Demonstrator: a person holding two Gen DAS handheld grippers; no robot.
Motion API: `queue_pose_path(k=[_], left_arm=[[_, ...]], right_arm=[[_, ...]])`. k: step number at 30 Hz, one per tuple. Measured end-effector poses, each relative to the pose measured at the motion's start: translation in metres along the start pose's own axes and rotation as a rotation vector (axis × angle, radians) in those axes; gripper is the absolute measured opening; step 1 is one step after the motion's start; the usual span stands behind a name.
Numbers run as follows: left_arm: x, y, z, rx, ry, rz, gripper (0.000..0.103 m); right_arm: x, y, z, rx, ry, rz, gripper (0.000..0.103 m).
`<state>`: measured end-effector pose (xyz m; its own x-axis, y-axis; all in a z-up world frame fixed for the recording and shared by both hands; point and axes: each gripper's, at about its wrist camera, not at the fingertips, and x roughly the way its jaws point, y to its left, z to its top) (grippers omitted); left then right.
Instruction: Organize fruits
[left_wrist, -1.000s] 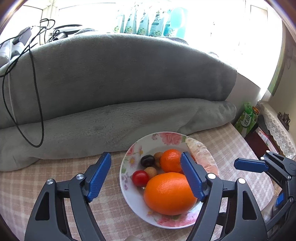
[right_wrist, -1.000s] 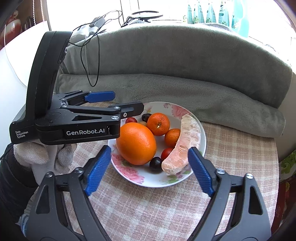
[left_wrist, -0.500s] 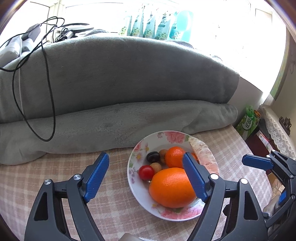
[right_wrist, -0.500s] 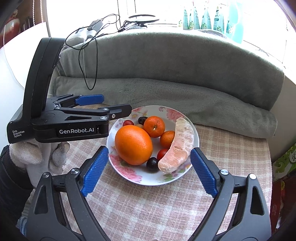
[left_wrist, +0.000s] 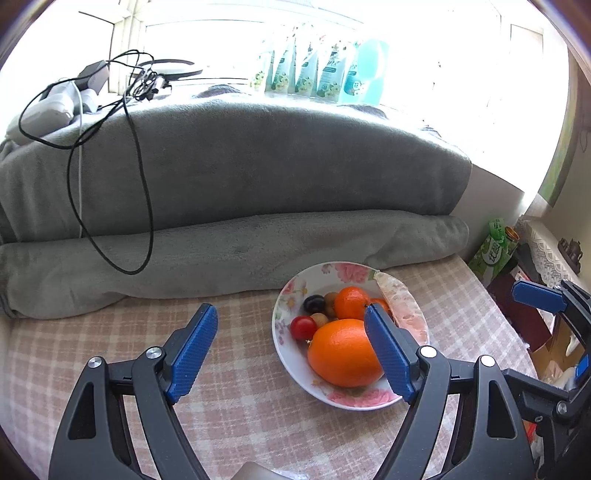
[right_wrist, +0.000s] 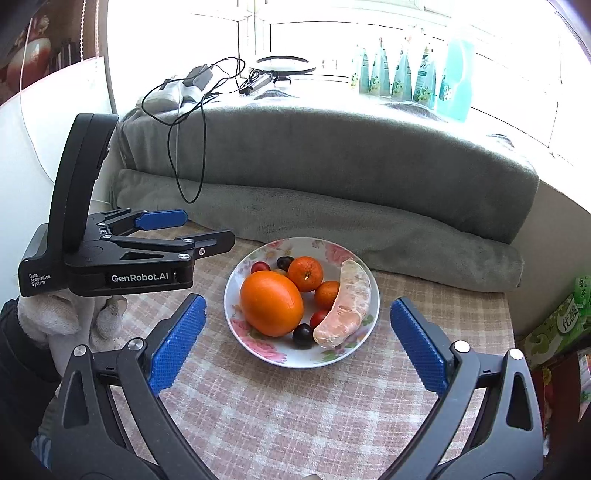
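Observation:
A floral plate (right_wrist: 360, 350) (left_wrist: 284, 354) on the checked tablecloth holds a large orange (right_wrist: 271, 302) (left_wrist: 341, 352), two tangerines (right_wrist: 305, 273), a peeled pomelo segment (right_wrist: 347, 306) (left_wrist: 404, 306), cherry tomatoes (left_wrist: 303, 327) and dark grapes (right_wrist: 303, 335). My left gripper (left_wrist: 291, 350) is open and empty, above the table left of the plate; it shows in the right wrist view (right_wrist: 184, 230). My right gripper (right_wrist: 295, 347) is open and empty, in front of the plate.
A folded grey blanket (left_wrist: 236, 192) runs behind the table, with black cables (left_wrist: 144, 192) draped over it. Bottles (right_wrist: 406, 74) stand on the windowsill. Green packages (right_wrist: 561, 321) sit past the table's right edge.
Both grippers have drawn back and up from the plate. In the left wrist view the plate has shifted right, in the right wrist view it looks smaller and farther off. Both stay open.

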<state>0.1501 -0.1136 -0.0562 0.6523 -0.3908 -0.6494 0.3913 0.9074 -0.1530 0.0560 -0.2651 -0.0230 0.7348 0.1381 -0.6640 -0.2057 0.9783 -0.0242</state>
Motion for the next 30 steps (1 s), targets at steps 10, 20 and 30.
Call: queue_pose_path(k=[10, 20, 30], left_arm=[[-0.036, -0.008, -0.016, 0.01, -0.045, 0.029, 0.082], [-0.082, -0.025, -0.041, 0.036, -0.128, 0.106, 0.082], [-0.1, -0.034, -0.062, 0.026, -0.133, 0.157, 0.088]], right_arm=[[-0.035, 0.002, -0.008, 0.028, -0.077, -0.084, 0.103], [-0.067, -0.003, -0.02, 0.089, -0.156, -0.177, 0.103], [-0.071, -0.002, -0.033, 0.115, -0.174, -0.223, 0.103]])
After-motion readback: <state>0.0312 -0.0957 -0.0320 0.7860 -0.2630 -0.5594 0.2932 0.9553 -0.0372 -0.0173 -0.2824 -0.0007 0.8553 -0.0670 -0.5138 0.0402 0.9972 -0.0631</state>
